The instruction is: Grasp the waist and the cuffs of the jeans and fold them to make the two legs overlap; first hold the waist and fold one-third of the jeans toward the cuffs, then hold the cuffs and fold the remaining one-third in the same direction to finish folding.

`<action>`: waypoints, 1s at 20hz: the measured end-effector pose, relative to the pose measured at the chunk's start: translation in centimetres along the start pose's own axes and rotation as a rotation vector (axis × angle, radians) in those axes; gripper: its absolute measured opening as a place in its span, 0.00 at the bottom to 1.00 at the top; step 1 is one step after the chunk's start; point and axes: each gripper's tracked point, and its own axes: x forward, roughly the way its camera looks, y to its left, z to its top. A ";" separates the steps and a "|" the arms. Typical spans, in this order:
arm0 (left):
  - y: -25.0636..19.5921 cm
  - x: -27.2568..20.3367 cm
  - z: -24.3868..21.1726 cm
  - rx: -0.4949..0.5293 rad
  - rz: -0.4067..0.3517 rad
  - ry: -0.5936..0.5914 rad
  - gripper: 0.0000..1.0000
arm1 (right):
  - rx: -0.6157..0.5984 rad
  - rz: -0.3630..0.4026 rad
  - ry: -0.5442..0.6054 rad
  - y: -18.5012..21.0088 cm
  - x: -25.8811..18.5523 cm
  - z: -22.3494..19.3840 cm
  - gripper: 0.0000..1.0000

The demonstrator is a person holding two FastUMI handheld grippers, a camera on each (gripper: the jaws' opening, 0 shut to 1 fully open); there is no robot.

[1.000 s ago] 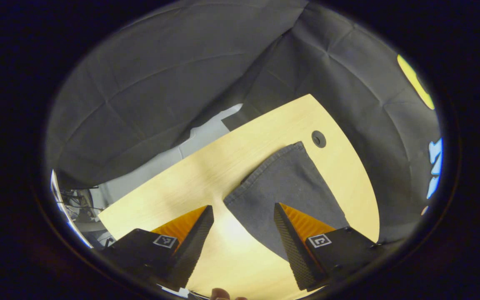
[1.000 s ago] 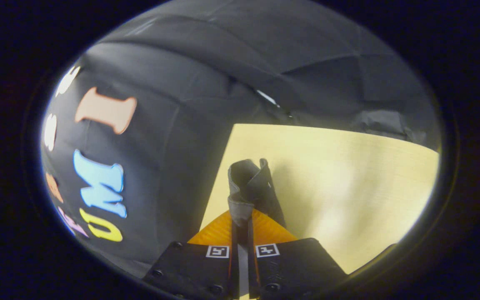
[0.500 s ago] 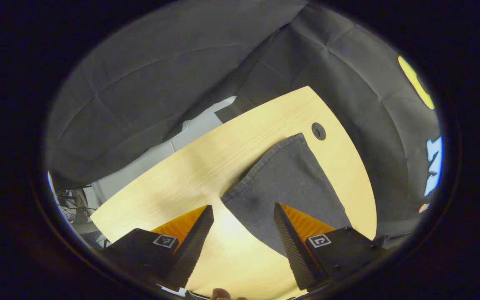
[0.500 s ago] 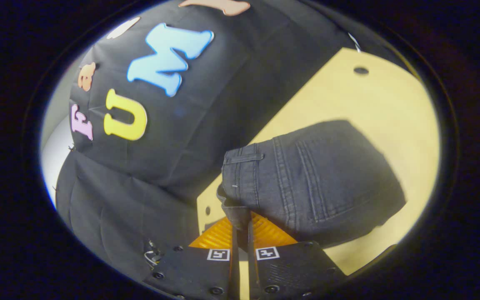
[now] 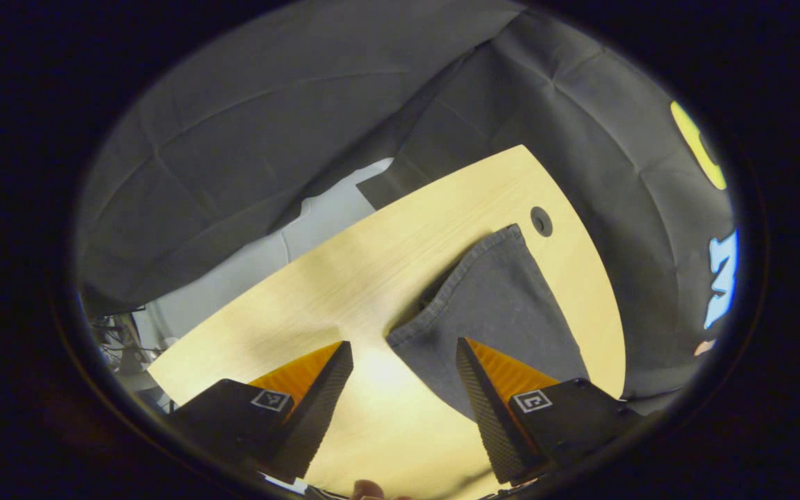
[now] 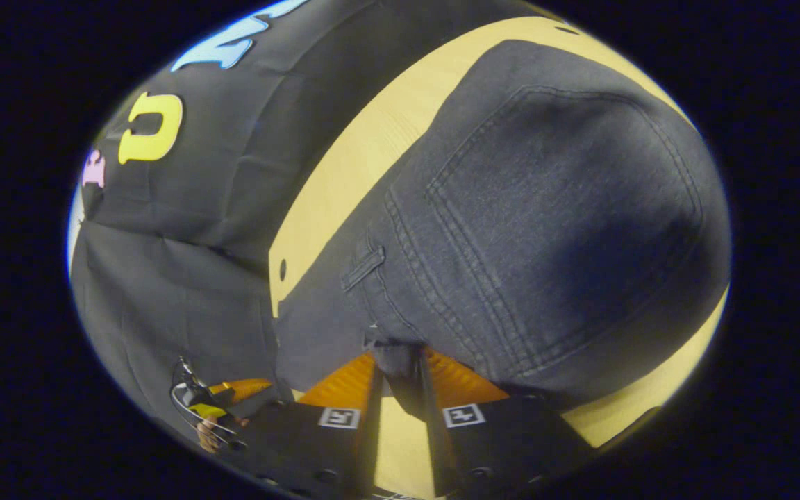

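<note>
Wooden table (image 5: 317,292) bears jeans (image 6: 553,229), waist pinched by right gripper (image 6: 398,361)

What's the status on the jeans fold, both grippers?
Right gripper shut on the waist of the jeans. Left gripper open above the cuffs, not gripping. Table unobstructed around them.

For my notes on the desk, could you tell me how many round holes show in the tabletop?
2. In the right gripper view, one hole sits near the tabletop edge left of the jeans, another beyond them at the top. The jeans may hide more.
</note>
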 end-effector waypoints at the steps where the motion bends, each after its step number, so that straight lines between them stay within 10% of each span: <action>1: 0.0 0.1 0.1 0.007 0.000 0.002 1.00 | 0.027 0.018 -0.009 1.4 -1.3 -0.3 0.41; 5: -1.2 0.4 2.5 0.173 -0.004 -0.060 1.00 | 0.051 0.096 -0.005 3.2 -3.9 0.8 0.97; 11: -4.3 1.9 3.3 0.809 0.019 0.027 1.00 | -0.121 0.040 -0.105 0.2 -11.2 4.5 0.95; 14: -2.2 1.9 3.0 0.847 0.123 0.107 0.99 | -0.071 -0.035 -0.126 -4.0 -13.5 4.5 0.95; 20: -3.0 1.2 1.3 0.714 0.072 0.127 0.92 | 0.014 -0.085 -0.141 -7.3 -16.1 4.0 0.95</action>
